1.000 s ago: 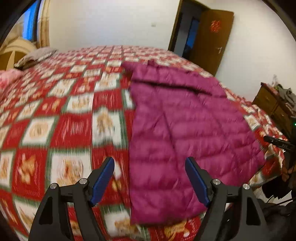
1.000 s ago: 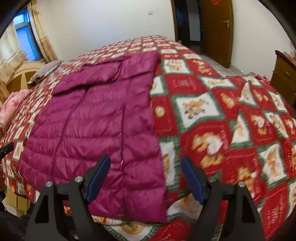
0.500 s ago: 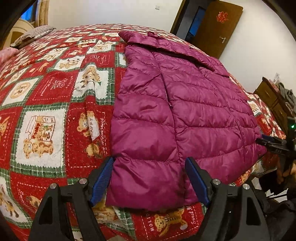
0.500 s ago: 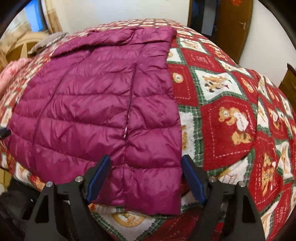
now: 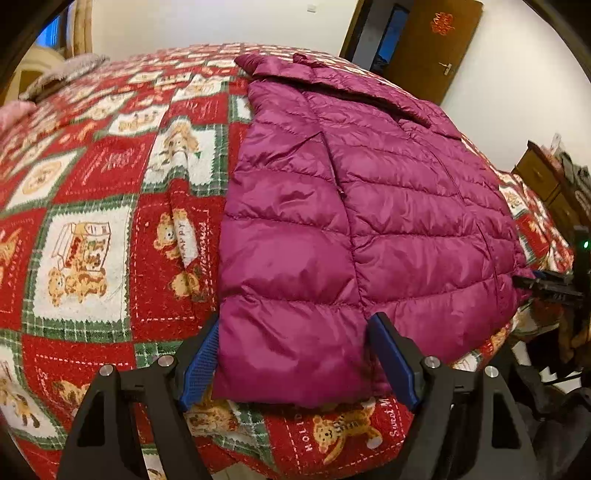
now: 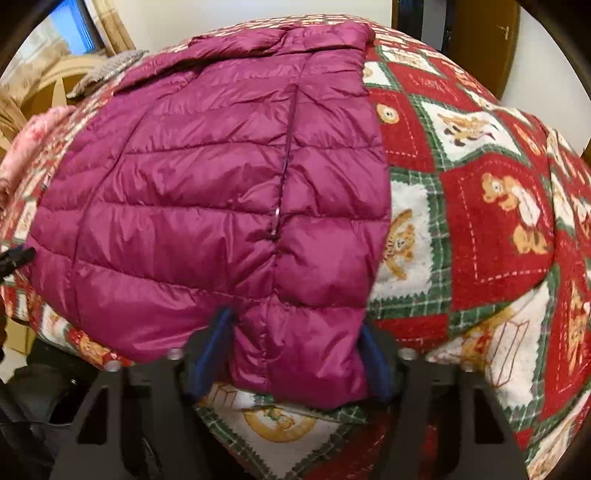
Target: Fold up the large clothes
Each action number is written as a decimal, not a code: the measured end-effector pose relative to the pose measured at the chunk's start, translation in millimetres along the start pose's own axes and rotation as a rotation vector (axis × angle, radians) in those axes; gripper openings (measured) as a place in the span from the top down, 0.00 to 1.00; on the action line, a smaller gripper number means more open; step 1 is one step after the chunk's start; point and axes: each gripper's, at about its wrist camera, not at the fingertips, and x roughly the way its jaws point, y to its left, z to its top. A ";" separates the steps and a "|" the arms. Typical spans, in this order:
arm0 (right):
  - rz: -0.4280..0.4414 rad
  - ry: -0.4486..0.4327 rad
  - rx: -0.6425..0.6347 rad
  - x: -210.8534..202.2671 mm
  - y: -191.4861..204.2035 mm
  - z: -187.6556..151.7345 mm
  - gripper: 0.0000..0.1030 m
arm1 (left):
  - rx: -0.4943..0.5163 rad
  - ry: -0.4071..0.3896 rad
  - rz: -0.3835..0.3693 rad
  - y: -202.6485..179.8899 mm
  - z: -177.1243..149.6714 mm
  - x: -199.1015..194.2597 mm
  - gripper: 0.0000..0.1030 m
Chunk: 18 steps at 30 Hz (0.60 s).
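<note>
A magenta quilted down jacket point(image 5: 369, 206) lies spread flat on the bed point(image 5: 92, 229), its collar toward the far side and its hem at the near edge. The bed is covered by a fleecy red, green and white bedspread point(image 6: 480, 221) patterned with squares of teddy bears and stitched lettering.

The left gripper point(image 5: 295, 363) sits at one hem corner with its blue pads spread wide, the corner lying between them; the pads stand just at the fabric's edges without squeezing it. The right gripper point(image 6: 295, 354) is at the other hem corner. Its jaws have just been closing, and the padded corner bunches between the blue pads, which look pressed into the fabric on both sides. In the left wrist view the right gripper shows small at the jacket's far hem corner.

Around the bed the walls are plain and pale. A brown wooden door point(image 5: 436, 48) with a red ornament stands open beside a dark doorway. A wooden dresser point(image 5: 546, 181) with clutter on top sits by the wall. At the head of the bed are a grey pillow point(image 5: 59, 77), a pink pillow point(image 6: 33, 144), a curved cream headboard point(image 6: 62, 85) and a curtained window point(image 6: 74, 26).
</note>
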 end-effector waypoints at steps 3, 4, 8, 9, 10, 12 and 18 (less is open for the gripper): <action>0.079 -0.020 0.053 -7.7 -11.5 -3.6 0.78 | -0.032 -0.016 0.019 6.3 -1.9 -5.0 0.53; 0.110 -0.033 0.076 -12.2 -14.5 -4.9 0.82 | -0.046 -0.020 0.012 9.3 -1.7 -6.7 0.71; 0.141 -0.086 0.095 -28.5 -16.5 -8.6 0.87 | -0.154 -0.029 -0.114 24.4 0.6 -14.7 0.91; 0.155 -0.098 0.105 -33.1 -18.1 -9.1 0.87 | -0.153 -0.037 -0.123 22.8 1.0 -17.0 0.93; 0.172 -0.112 0.117 -37.2 -20.4 -9.0 0.88 | -0.141 -0.048 -0.124 19.1 1.5 -19.4 0.94; 0.210 -0.152 0.137 -53.0 -25.3 -9.9 0.88 | -0.104 -0.075 -0.139 8.9 4.4 -28.0 0.95; 0.265 -0.238 0.165 -84.0 -22.8 -6.8 0.88 | -0.055 -0.158 -0.212 -8.5 15.3 -61.3 0.95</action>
